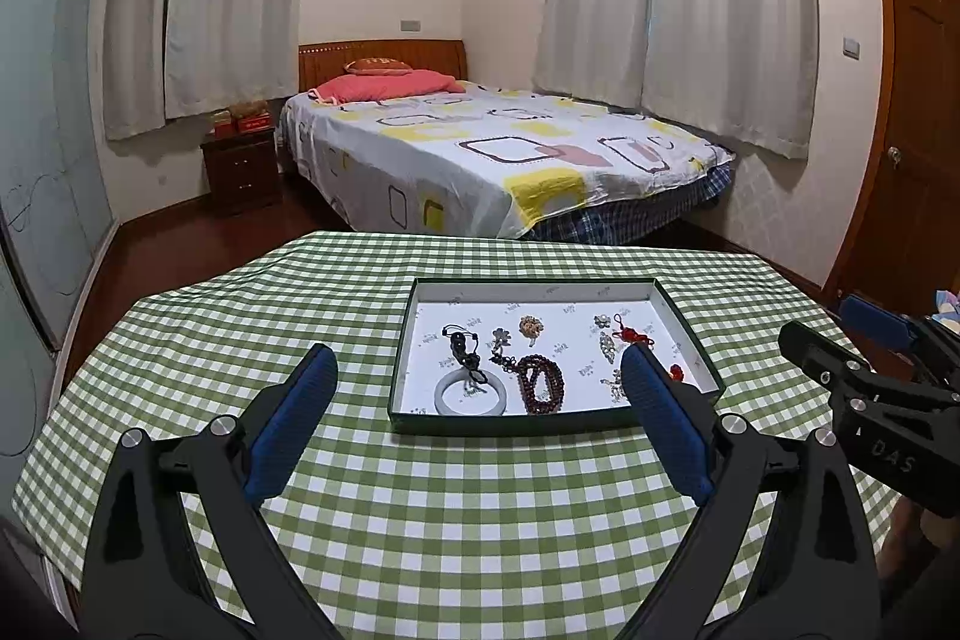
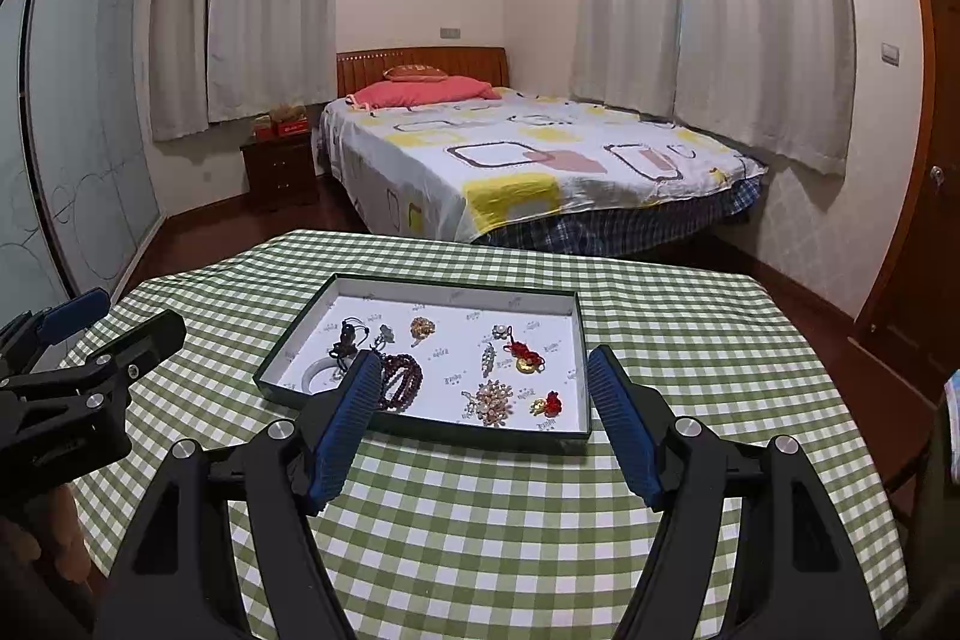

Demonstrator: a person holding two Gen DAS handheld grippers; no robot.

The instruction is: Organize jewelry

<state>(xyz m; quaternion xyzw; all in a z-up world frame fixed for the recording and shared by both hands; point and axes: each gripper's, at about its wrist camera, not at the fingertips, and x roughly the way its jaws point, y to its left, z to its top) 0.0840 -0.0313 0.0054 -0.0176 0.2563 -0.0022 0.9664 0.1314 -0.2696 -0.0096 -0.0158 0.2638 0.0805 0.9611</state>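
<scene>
Both your left gripper [image 1: 480, 388] and right gripper [image 2: 483, 388] hang released, empty, above the tray [image 2: 420, 424]; reaching in, you'd possibly snag the tangled bead bracelet [image 2: 401, 381].

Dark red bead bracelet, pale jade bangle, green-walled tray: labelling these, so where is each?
Dark red bead bracelet [image 1: 542, 383], left wrist view, on its beads.
Pale jade bangle [image 1: 447, 398], left wrist view, left arc.
Green-walled tray [image 2: 480, 433], right wrist view, near wall.
</scene>
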